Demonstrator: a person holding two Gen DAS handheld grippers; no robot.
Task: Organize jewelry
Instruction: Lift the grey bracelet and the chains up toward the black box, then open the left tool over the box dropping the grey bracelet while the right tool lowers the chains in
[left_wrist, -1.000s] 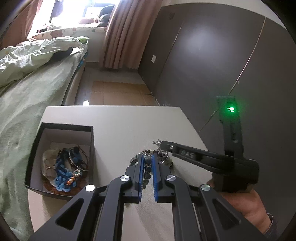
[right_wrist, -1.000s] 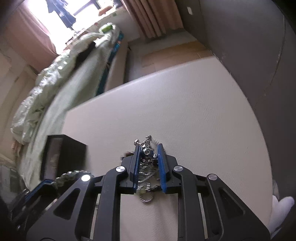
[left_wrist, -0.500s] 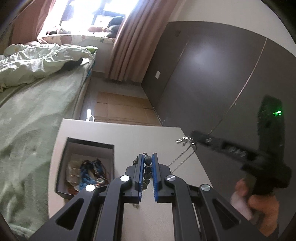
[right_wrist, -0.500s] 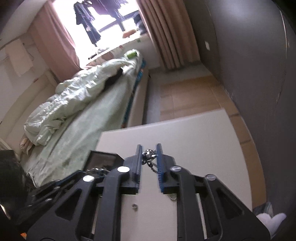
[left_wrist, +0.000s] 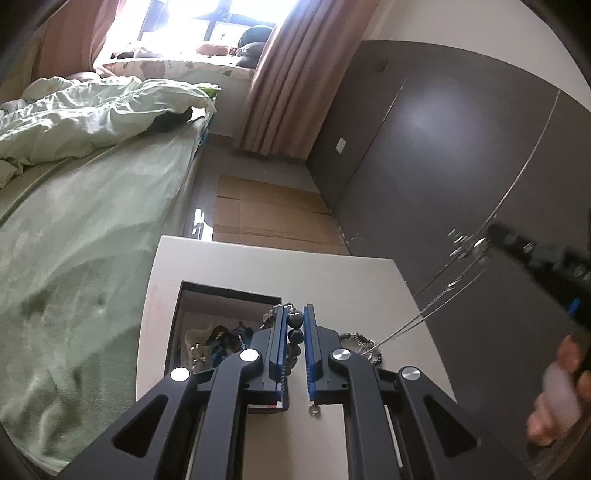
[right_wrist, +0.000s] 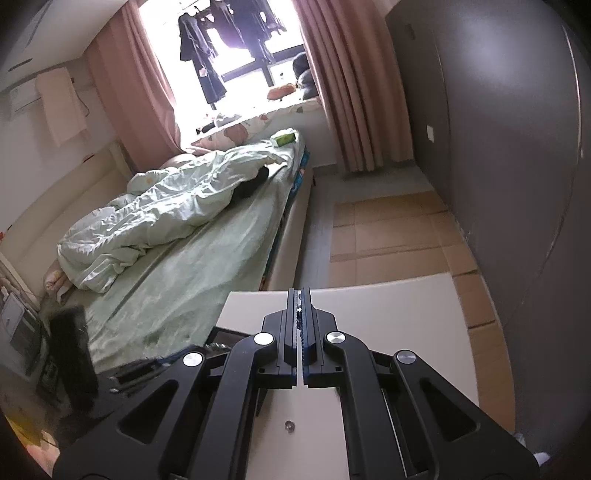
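My left gripper (left_wrist: 294, 314) is shut on a dark beaded bracelet (left_wrist: 295, 334), held above a black jewelry box (left_wrist: 177, 332) on the white table (left_wrist: 258, 266). The box holds blue and brown jewelry (left_wrist: 218, 341). My right gripper (right_wrist: 300, 295) is shut on a thin silver chain (left_wrist: 428, 314); the left wrist view shows it (left_wrist: 487, 236) raised at the right, with the chain stretched taut from its tip down to a tangle (left_wrist: 358, 341) by my left fingers. A small silver ring (left_wrist: 314, 410) lies on the table, also in the right wrist view (right_wrist: 289, 426).
A bed with green sheets (left_wrist: 74, 221) runs along the table's left side. A dark wardrobe wall (left_wrist: 461, 166) stands to the right. Cardboard sheets (left_wrist: 266, 214) cover the floor beyond the table. The person's hand (left_wrist: 561, 391) holds the right gripper.
Both grippers have risen off the table. The right gripper pulled up and to the right, drawing the silver chain taut away from the beaded bracelet held in the left gripper.
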